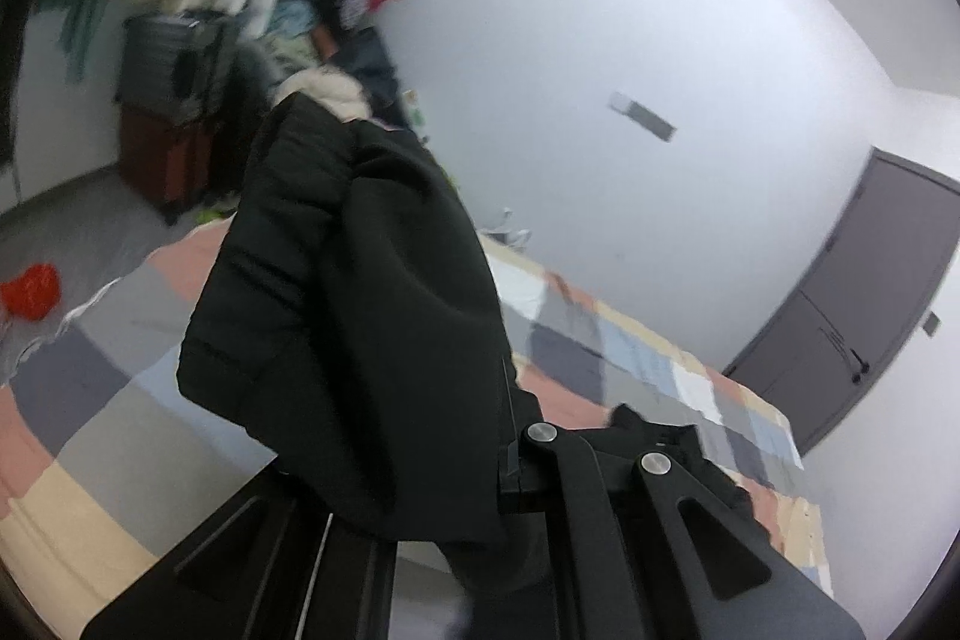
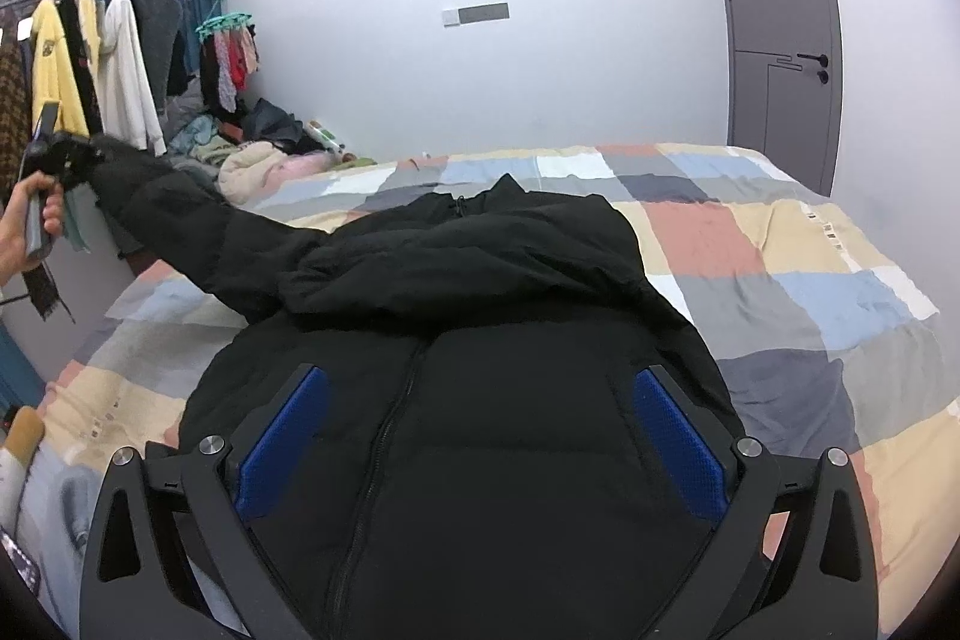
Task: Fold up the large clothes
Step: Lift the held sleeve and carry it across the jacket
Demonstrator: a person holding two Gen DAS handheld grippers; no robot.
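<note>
item: black puffer jacket (image 2: pixel 480 400), zip front up, lying on the bed (image 2: pixel 780 244) with its checked patchwork cover; collar end toward the far wall, hem nearest us.

item: jacket sleeve (image 2: pixel 198 232), pulled out straight from the jacket's body toward the clothes rail, lifted clear of the bed at its cuff end.

item: our left gripper (image 2: pixel 63 160), seen from the right wrist at the sleeve's cuff, held in our bare left hand (image 2: pixel 27 226); its fingers are clenched on the cuff. from the left wrist the sleeve (image 1: pixel 354 316) hangs bunched across the view and hides the finger tips.

item: our right gripper (image 2: pixel 480 424), above the jacket's lower front, its blue-padded fingers (image 2: pixel 678 436) spread wide to either side of the zip, grasping nothing.

item: clothes rail (image 2: pixel 90 34) beyond the sleeve, hung with yellow, white and dark garments.

item: grey door (image 2: pixel 780 40) beyond the bed's far corner.
</note>
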